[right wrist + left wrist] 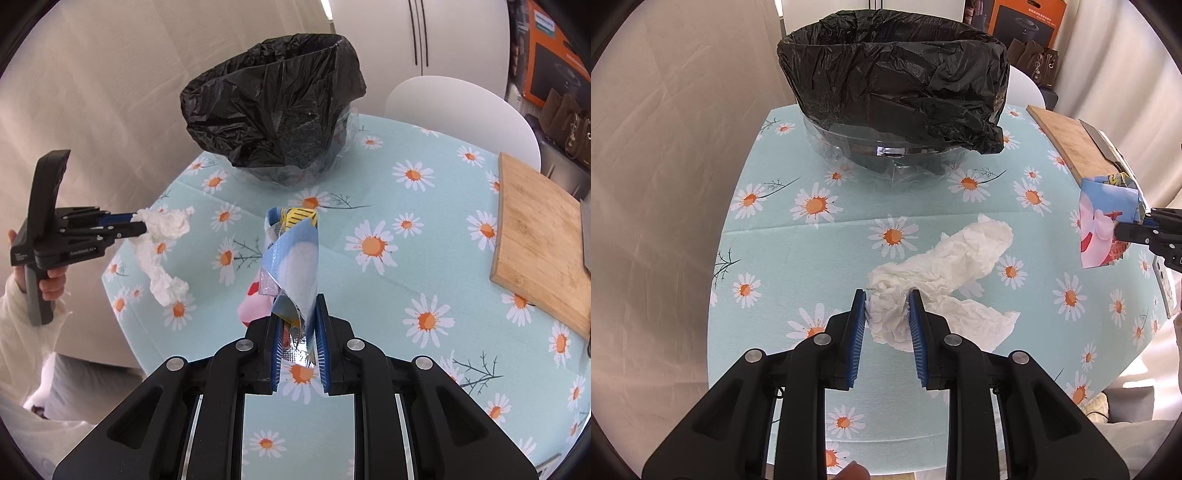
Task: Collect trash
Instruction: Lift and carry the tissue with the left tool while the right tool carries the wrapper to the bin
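The crumpled white paper tissue (pixel 938 280) hangs clear above the daisy-print pale blue tablecloth (pixel 783 236), pinched at one end between the blue pads of the left gripper (pixel 888 308). To its right, the crinkled colourful foil snack wrapper (pixel 291 258) is clamped in the right gripper (pixel 298 314), also off the cloth. At the far side stands the clear bin lined with a black plastic bag (pixel 894 81). A bamboo cutting board (pixel 535 236) lies at the right edge.
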{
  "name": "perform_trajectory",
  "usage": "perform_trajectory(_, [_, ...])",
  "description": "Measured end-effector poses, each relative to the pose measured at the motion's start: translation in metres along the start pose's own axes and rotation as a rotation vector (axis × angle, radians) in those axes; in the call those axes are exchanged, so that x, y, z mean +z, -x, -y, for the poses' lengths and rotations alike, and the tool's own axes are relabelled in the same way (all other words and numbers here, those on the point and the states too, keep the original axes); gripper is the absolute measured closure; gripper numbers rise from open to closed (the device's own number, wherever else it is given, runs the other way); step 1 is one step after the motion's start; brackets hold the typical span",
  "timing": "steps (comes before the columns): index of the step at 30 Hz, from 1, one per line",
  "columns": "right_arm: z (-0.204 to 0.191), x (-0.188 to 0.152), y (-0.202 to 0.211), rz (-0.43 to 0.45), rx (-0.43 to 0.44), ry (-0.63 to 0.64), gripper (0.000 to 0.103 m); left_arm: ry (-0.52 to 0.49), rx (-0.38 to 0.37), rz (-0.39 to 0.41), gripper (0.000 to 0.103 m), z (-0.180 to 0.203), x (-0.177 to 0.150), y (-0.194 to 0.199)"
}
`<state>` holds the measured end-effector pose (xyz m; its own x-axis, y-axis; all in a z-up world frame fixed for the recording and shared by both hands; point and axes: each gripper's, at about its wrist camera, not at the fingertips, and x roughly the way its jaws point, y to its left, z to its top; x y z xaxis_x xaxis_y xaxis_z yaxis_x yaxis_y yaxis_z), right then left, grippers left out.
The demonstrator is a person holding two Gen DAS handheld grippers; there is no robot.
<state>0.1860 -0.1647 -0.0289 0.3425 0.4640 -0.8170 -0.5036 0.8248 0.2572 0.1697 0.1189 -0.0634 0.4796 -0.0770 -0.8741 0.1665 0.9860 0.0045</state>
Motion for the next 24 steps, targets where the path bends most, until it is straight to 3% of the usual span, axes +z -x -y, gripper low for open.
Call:
perform_trajectory(10, [-0.017, 0.043, 0.024, 0.089, 0.041, 0.048, 0.088, -0.001, 0.001, 0.096, 0.079, -0.017, 0.014, 0.051])
perform_trajectory(24, [-0.035, 0.091, 0.045, 0.204, 0.09, 0.097, 0.088, -0.029, 0.072, 0.229, 0.079, -0.042, 0.049, 0.1])
